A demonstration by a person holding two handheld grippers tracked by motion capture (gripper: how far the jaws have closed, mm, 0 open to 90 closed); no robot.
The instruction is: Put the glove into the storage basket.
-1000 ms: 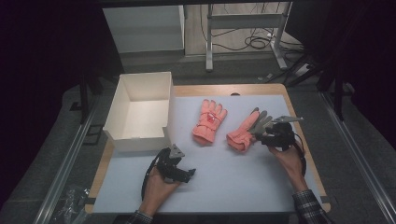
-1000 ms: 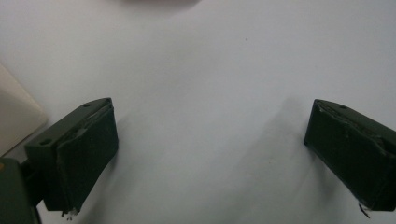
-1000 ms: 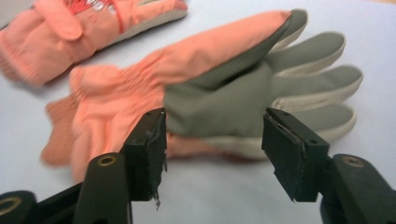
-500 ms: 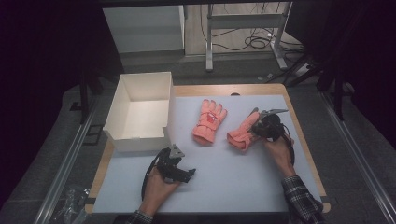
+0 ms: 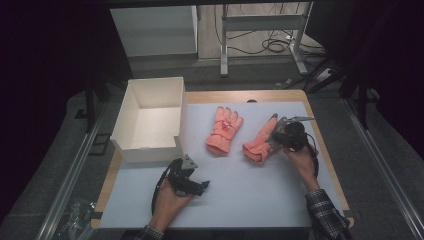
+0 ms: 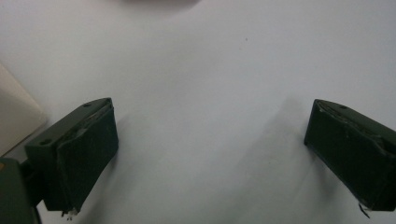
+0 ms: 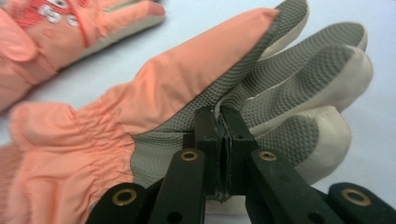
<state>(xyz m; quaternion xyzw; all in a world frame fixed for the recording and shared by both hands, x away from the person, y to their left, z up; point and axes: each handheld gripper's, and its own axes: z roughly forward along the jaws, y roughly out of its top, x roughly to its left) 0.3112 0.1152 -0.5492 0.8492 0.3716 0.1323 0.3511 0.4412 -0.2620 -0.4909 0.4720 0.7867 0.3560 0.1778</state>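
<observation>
A wooden table under a pale sheet stands on grey floor. Beyond the table, a white cabinet stands beside metal frame legs and tangled cables. Darkness flanks the table.

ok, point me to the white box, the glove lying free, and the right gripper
white box (image 5: 131, 112), high view, left wall.
free glove (image 5: 223, 130), high view, back of the hand.
right gripper (image 7: 222, 140), right gripper view, between the tips pinching the other glove's palm.

Dim room, dark edges — overhead light brightens the pale blue rectangular table mat. Close views are soft, slightly blurred — faint shadows beside black jaws.
</observation>
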